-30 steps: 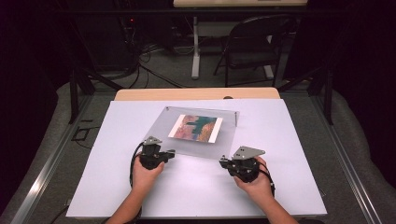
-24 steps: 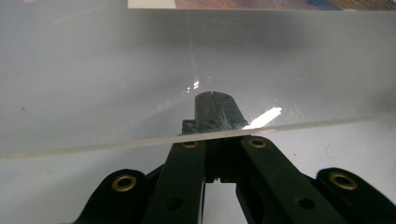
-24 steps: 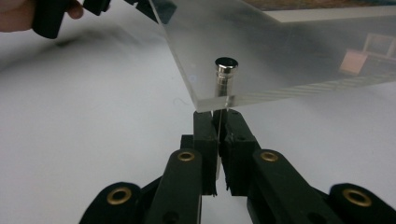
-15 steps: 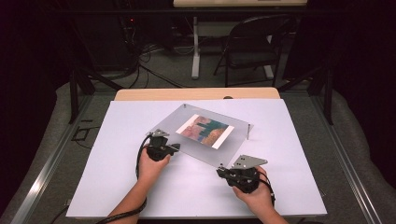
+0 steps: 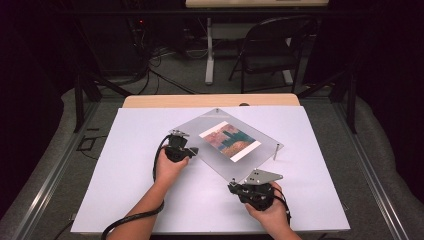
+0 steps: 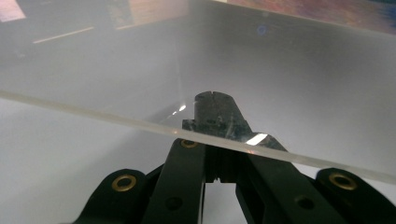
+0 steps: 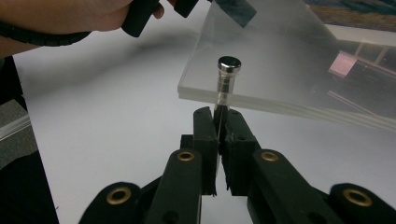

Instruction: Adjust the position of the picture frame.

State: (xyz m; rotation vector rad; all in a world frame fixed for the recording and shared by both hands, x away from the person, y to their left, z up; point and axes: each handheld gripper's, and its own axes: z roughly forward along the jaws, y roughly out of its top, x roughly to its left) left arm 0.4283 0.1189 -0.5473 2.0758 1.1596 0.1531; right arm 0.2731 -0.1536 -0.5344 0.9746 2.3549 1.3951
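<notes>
Since a second ago the clear acrylic picture frame (image 5: 228,146) has swung round on the table, its near corner now pointing toward the person, and both hands have shifted with it. It sits on a white table top (image 5: 125,200) with a wooden strip along the far edge, in a dark room with a black folding chair (image 5: 272,50) and cables on the grey floor behind. The left gripper (image 5: 192,151) is clamped on the frame's left edge, the panel passing between its closed jaws. The right gripper (image 5: 233,187) is pinched on the metal standoff pin (image 7: 227,79) at the frame's near corner.
</notes>
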